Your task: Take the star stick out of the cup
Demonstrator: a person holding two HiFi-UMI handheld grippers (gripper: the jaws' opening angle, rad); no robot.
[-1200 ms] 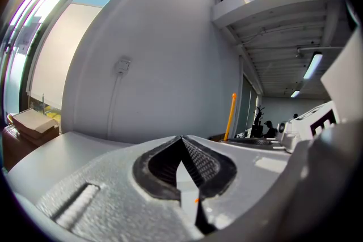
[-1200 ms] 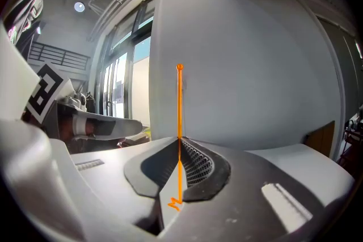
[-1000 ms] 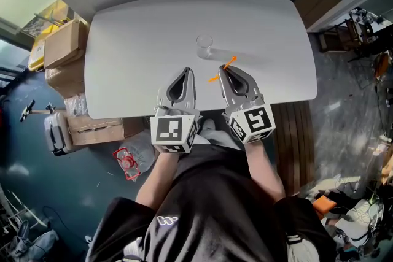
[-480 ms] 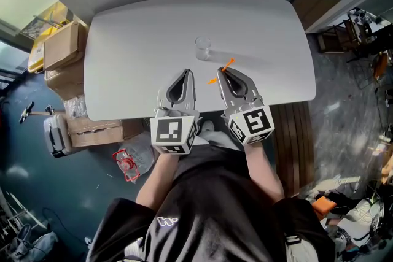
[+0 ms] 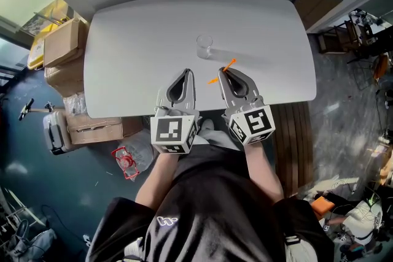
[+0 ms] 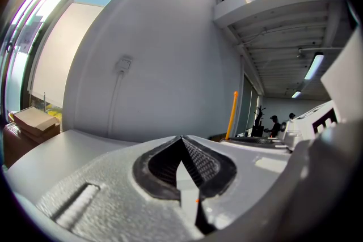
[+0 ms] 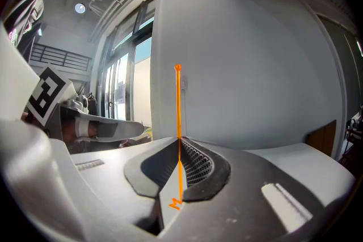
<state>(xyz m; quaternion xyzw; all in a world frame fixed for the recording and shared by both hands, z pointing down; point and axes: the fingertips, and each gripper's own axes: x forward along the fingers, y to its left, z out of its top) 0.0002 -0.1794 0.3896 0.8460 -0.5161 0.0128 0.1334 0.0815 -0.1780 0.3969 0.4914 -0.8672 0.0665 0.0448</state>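
One clear glass cup is standing mid-way on the white rounded table. One thin orange star stick is sitting in my right gripper, nearer than and right of the cup. My left gripper is hanging just to its left.

The head view looks steeply down from above the person onto the white table, from well back. Each gripper view sits close behind its own jaws, low over that table, tilted up toward the wall (ceiling too). All three views catch the orange star stick.
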